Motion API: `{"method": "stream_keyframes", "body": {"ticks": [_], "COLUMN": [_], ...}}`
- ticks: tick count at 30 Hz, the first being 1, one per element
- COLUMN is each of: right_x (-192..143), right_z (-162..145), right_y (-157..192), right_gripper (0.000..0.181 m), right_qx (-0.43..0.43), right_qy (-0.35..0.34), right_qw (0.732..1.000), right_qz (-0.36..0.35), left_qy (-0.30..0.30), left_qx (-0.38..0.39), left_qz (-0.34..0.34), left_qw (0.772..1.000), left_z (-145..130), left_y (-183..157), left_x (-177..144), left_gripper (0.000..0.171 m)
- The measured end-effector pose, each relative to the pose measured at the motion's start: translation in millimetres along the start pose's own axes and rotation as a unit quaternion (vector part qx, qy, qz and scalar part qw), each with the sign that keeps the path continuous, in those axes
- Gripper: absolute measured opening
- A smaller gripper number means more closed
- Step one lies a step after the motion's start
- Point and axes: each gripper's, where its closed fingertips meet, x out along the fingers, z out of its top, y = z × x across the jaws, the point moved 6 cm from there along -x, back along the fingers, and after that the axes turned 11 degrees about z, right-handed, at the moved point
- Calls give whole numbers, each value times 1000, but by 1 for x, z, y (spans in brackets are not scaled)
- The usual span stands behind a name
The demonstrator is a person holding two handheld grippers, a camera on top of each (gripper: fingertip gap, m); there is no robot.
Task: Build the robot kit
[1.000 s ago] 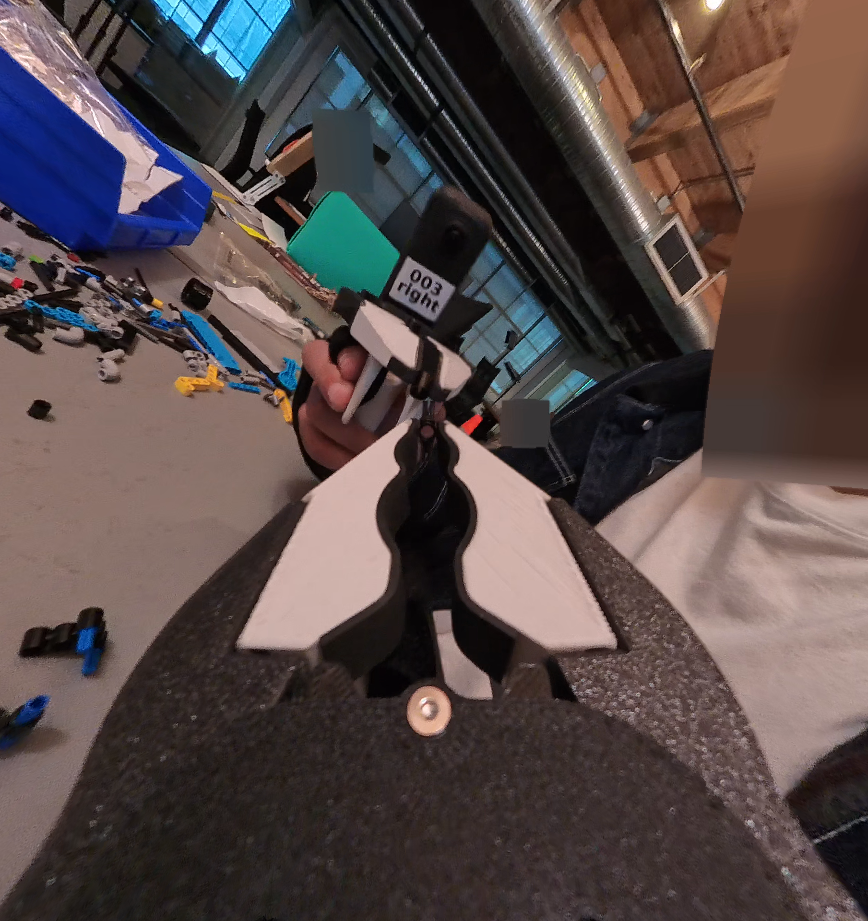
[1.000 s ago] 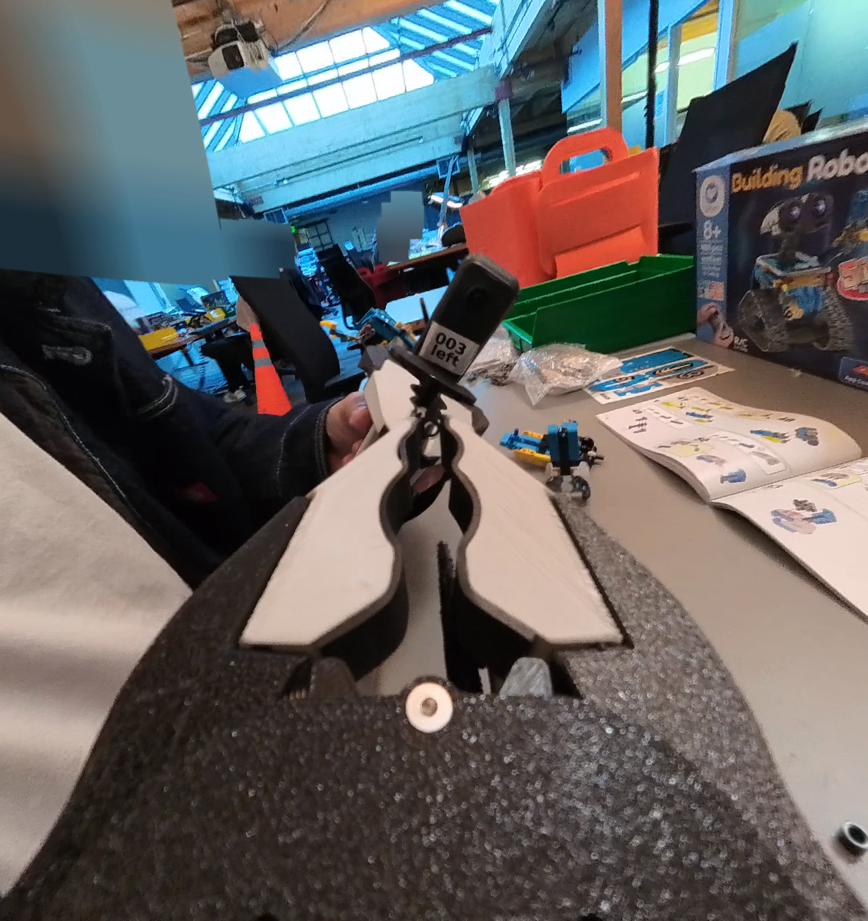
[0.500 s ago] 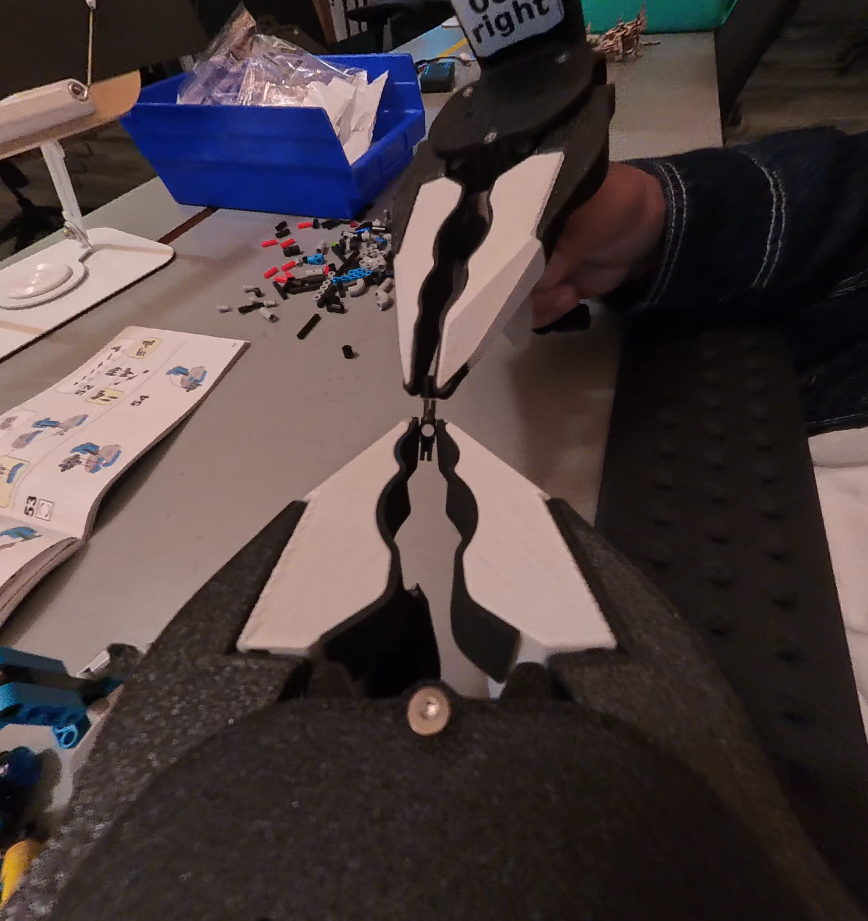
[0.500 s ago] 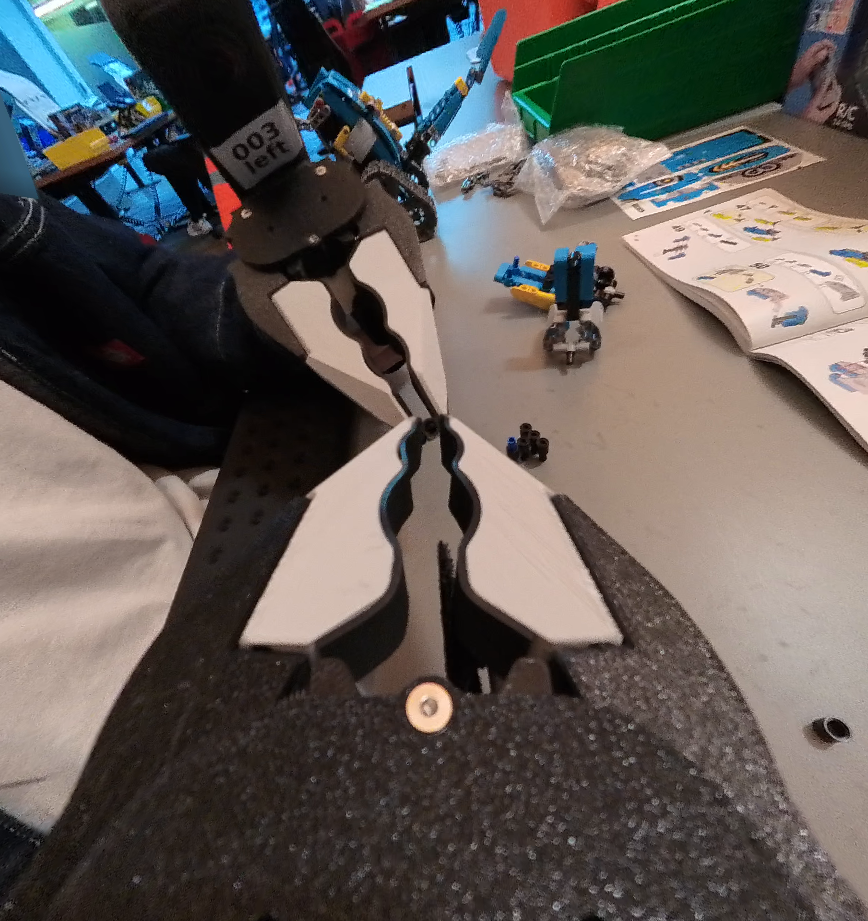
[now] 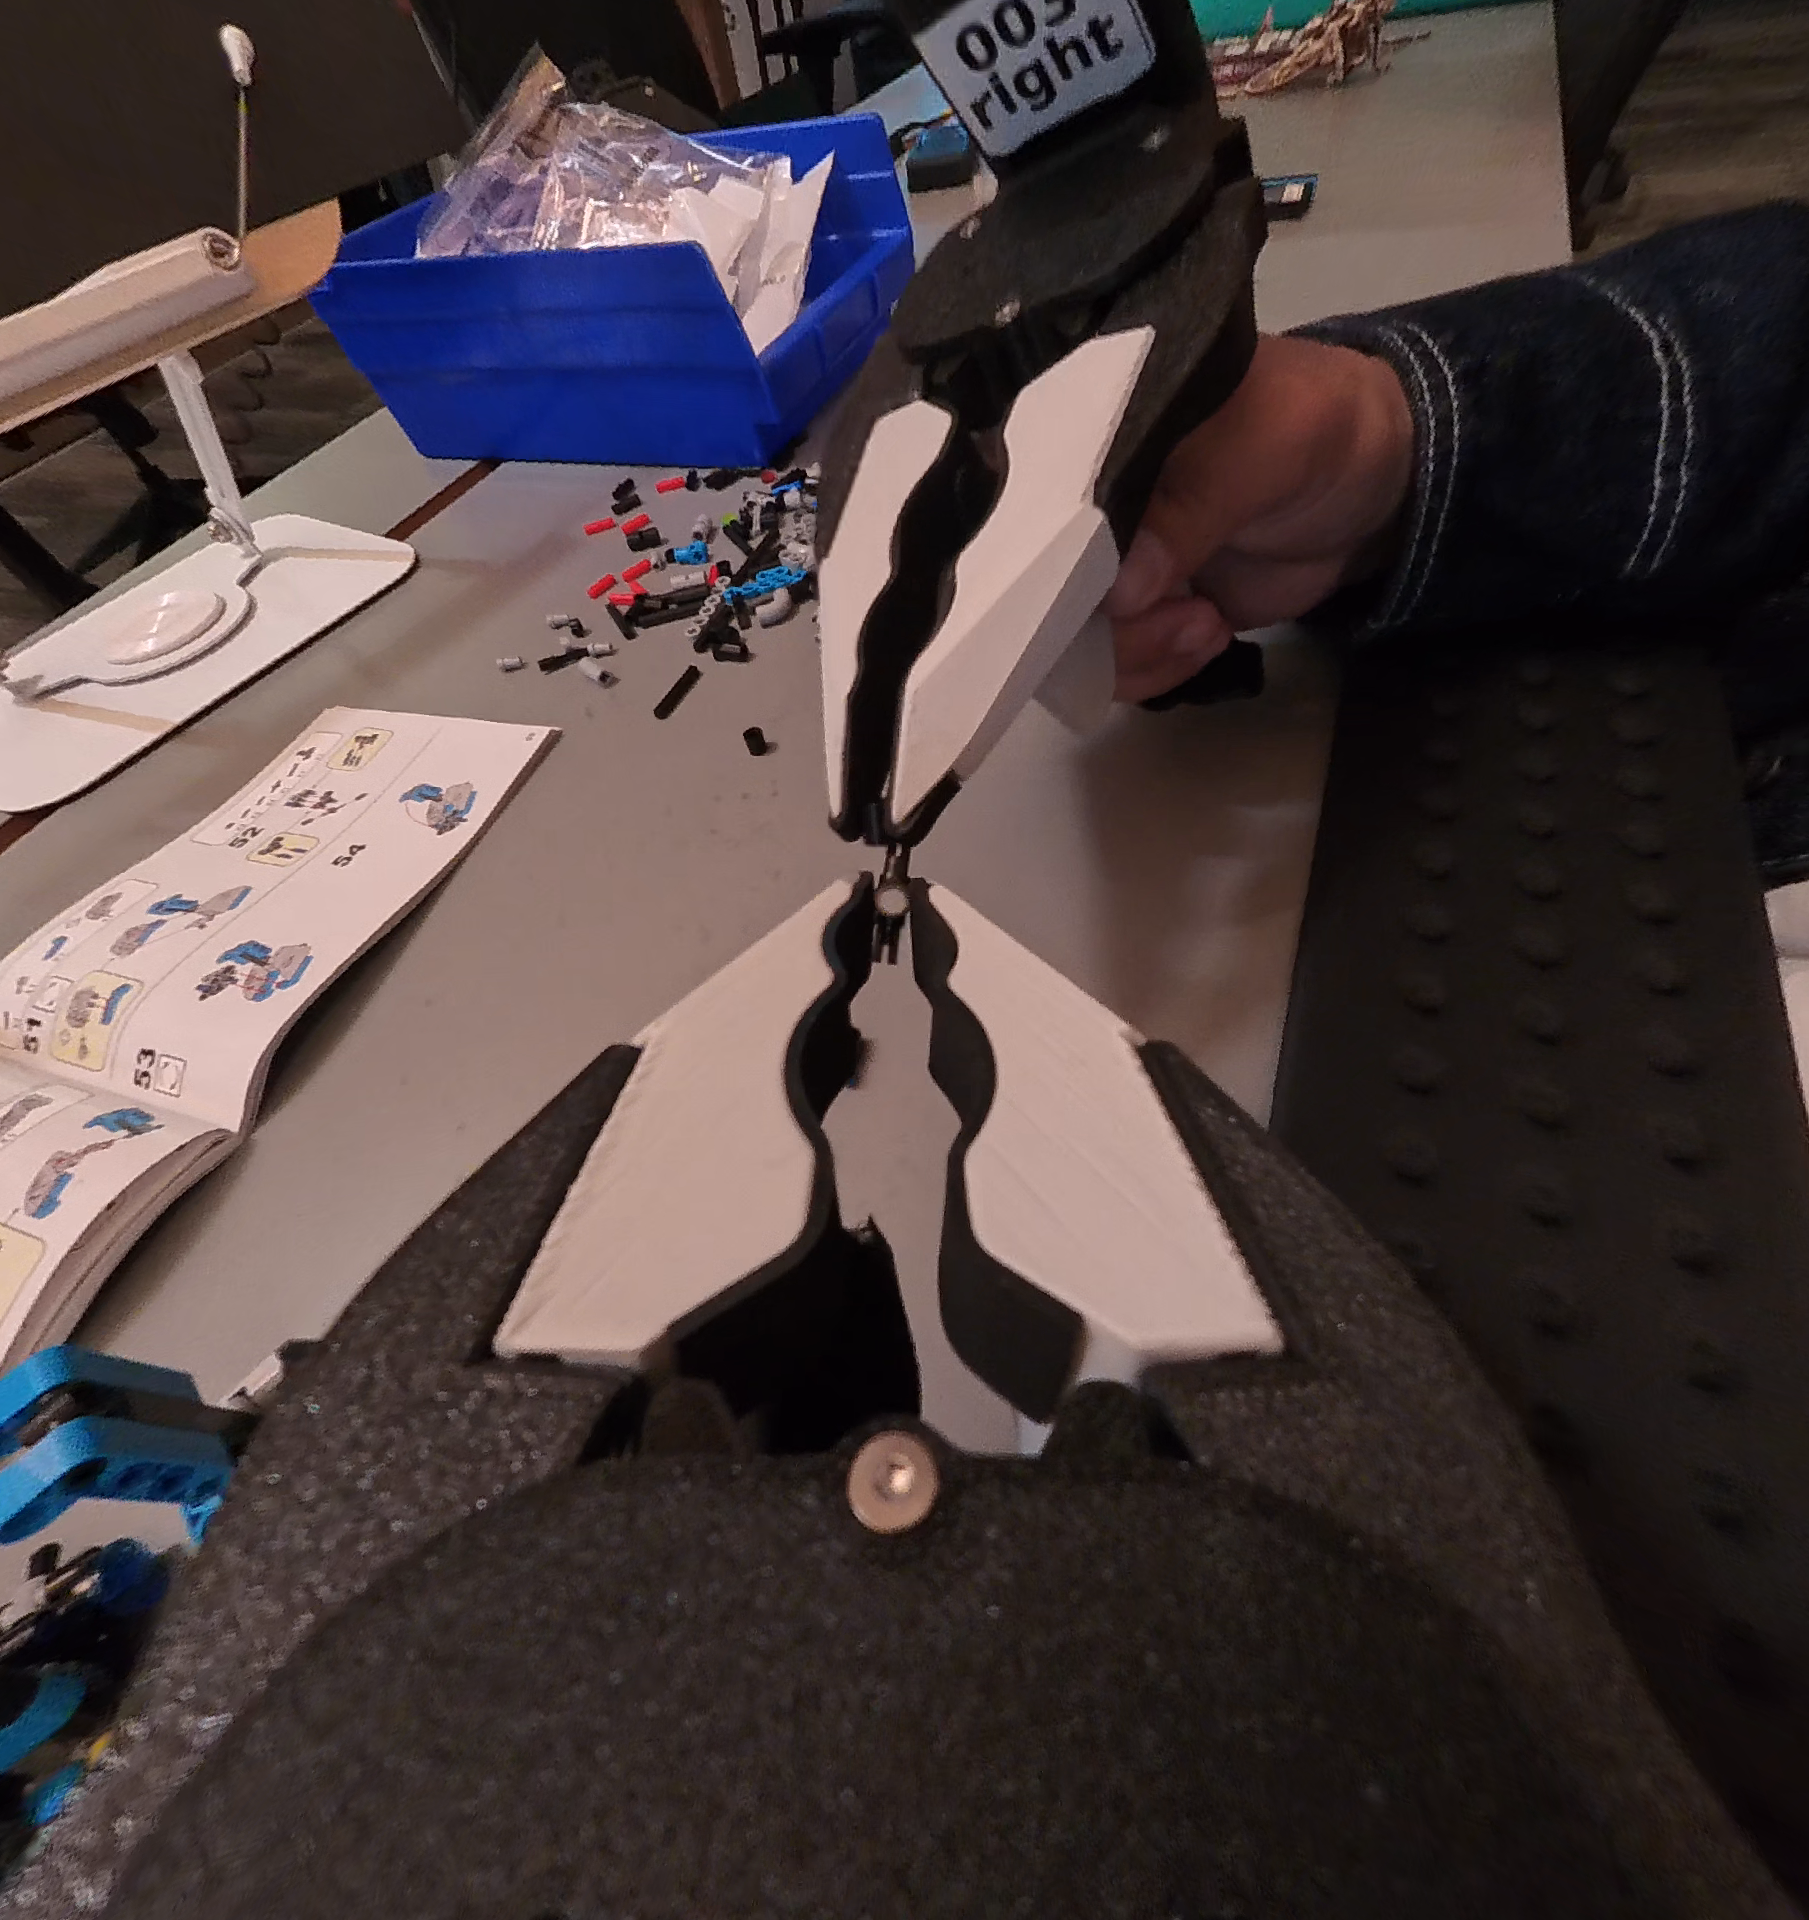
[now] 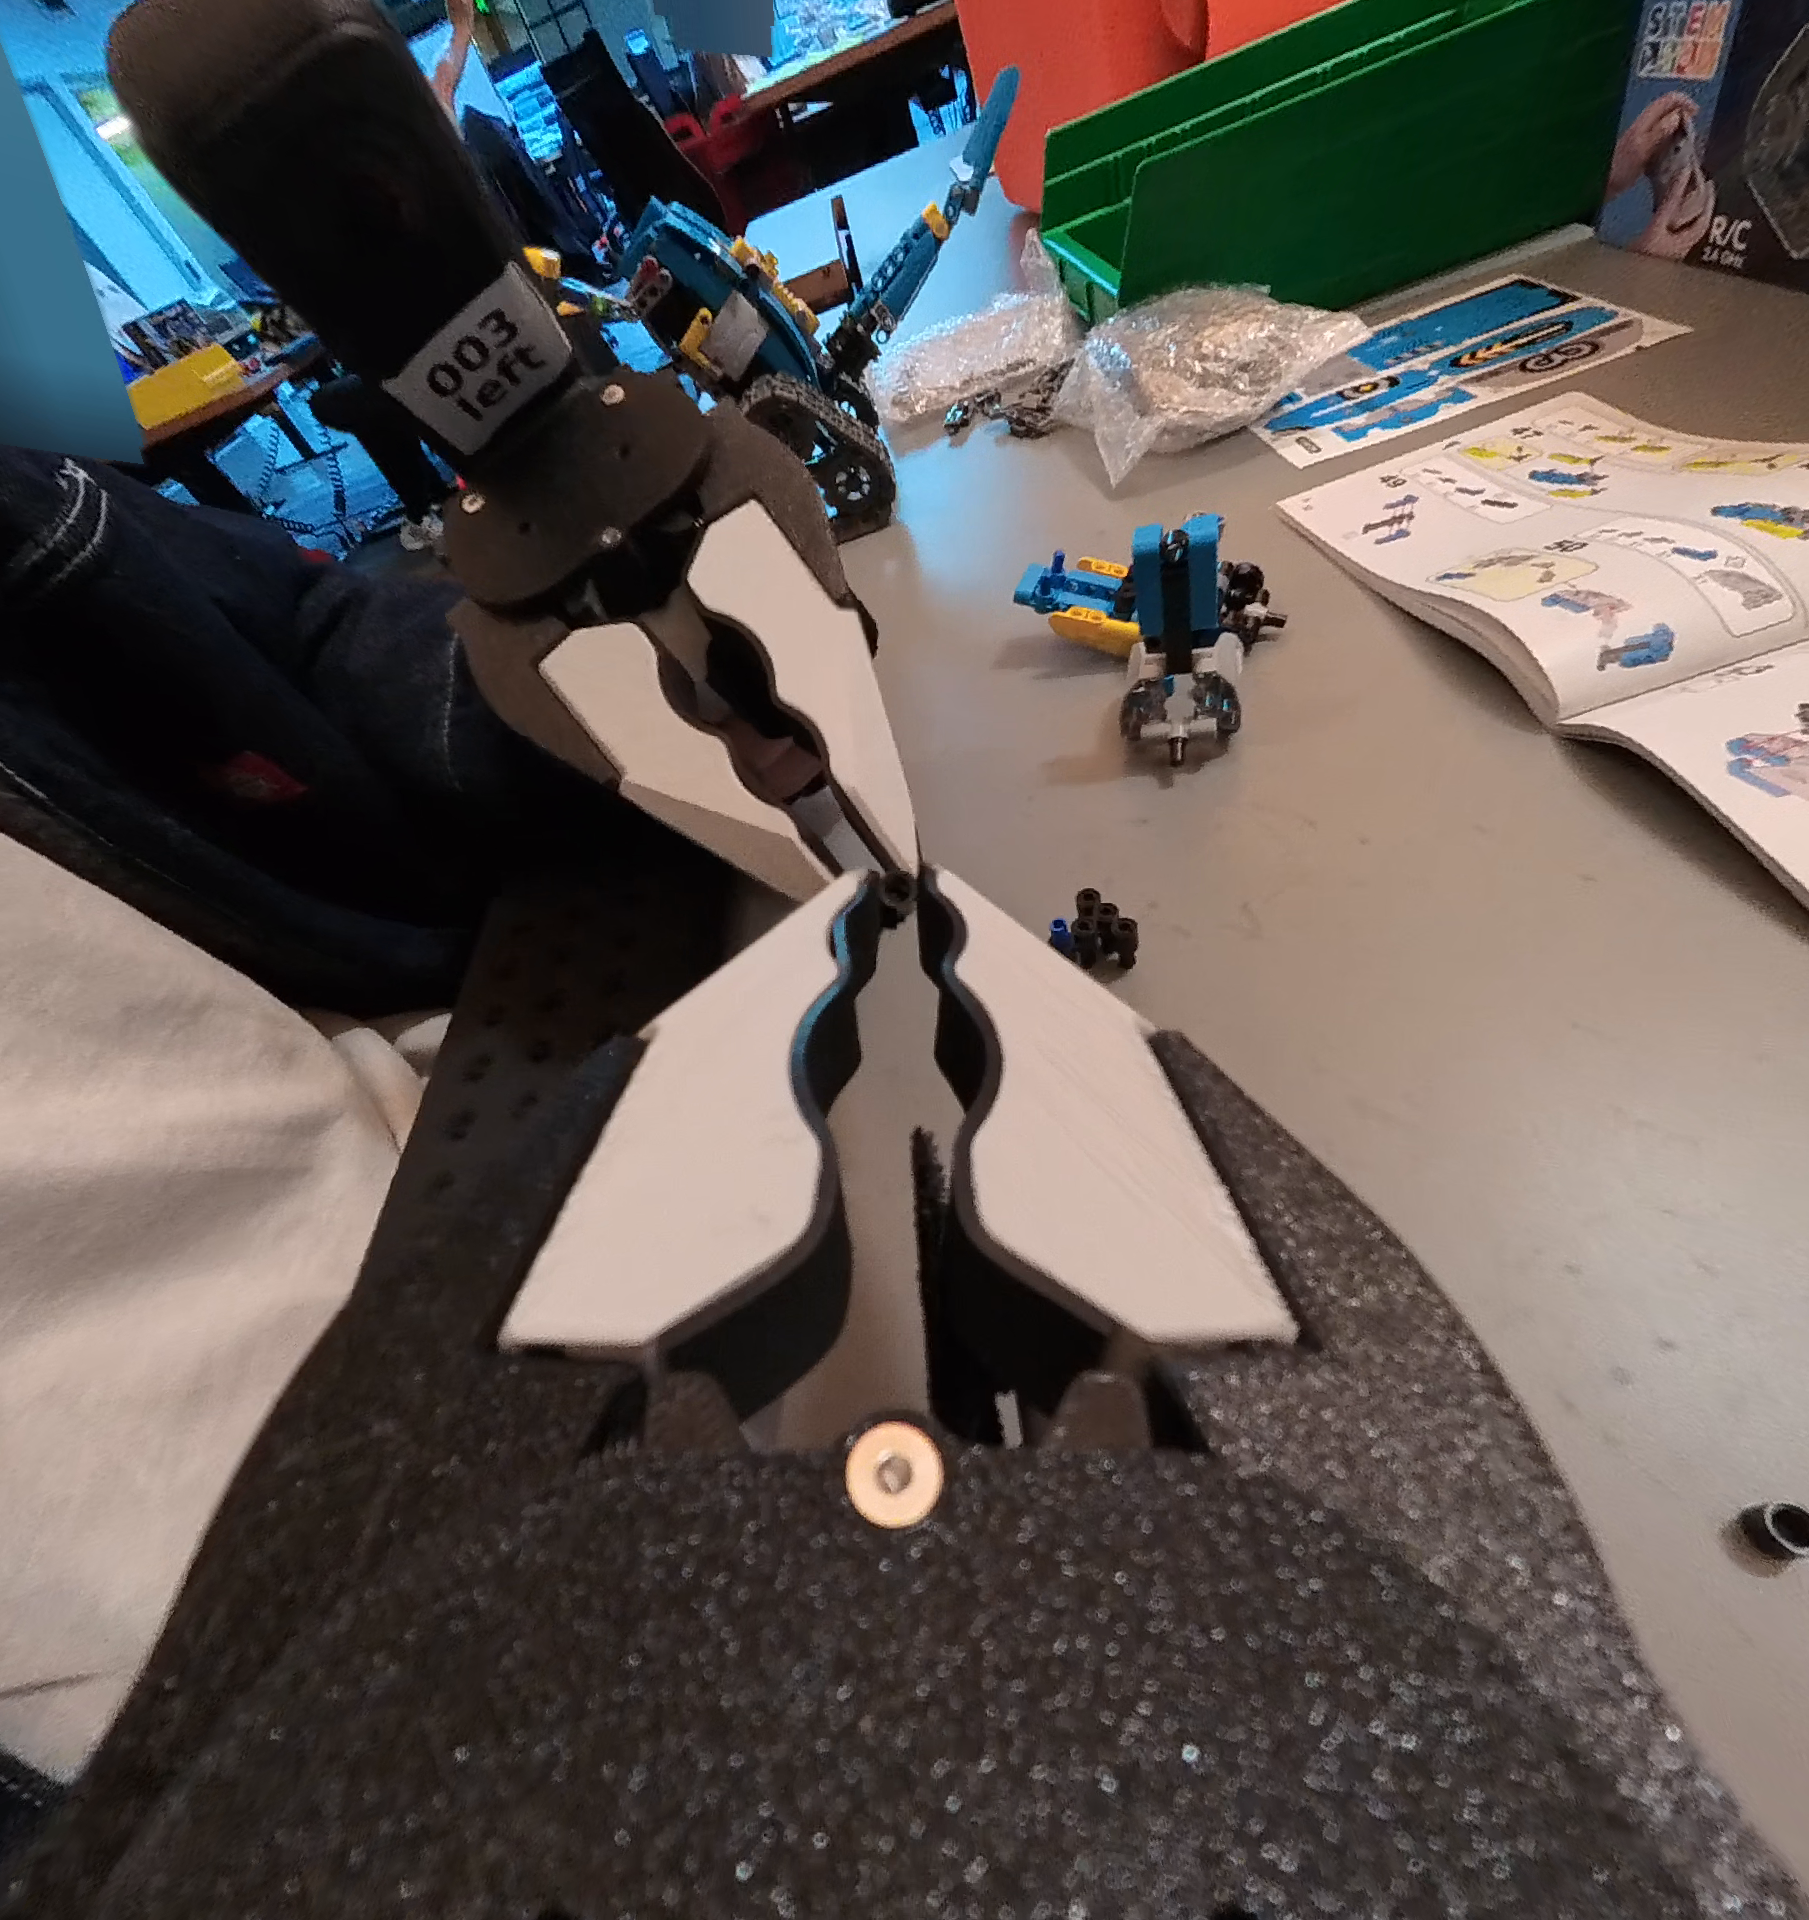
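My left gripper (image 5: 887, 891) is shut on a small black connector piece (image 5: 889, 925). My right gripper (image 5: 884, 826) comes down from above, tip to tip with it, shut on a thin black pin (image 5: 893, 858). The pin touches the connector; I cannot tell whether they are joined. In the right wrist view my right gripper (image 6: 895, 883) pinches the black piece (image 6: 895, 896), and the left gripper (image 6: 884, 862) meets it from the upper left. Both are held just above the near edge of the grey table (image 5: 588, 935).
A pile of loose small pieces (image 5: 702, 582) lies before a blue bin (image 5: 609, 343). An open instruction booklet (image 5: 204, 966), a white lamp base (image 5: 152, 623), a blue-yellow sub-assembly (image 6: 1160, 623), a black piece cluster (image 6: 1097, 935), plastic bags (image 6: 1191, 374) and a green bin (image 6: 1347, 187) are around. Only a small space, under 4 cm, lies between the two pairs of fingers. Both grippers' tips are roughly 15 cm from the blue-yellow sub-assembly (image 6: 1160, 623). It turns up in the left wrist view (image 5: 216, 1428) as well.
A second ago both grippers pointed up and outward, tip to tip. They tilted down over the table edge. In the last half second they have barely moved.
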Motion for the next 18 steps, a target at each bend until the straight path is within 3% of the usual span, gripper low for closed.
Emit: {"method": "stream_keyframes", "body": {"ticks": [18], "right_x": [-2], "right_z": [2], "right_y": [0], "right_gripper": [6], "right_qx": [13], "right_qy": [-36], "right_qw": [999], "right_qz": [6], "left_qy": [-15], "left_qx": [-34], "left_qz": [1], "left_qw": [999], "left_z": [3], "left_y": [5], "left_x": [-2], "left_gripper": [6]}}
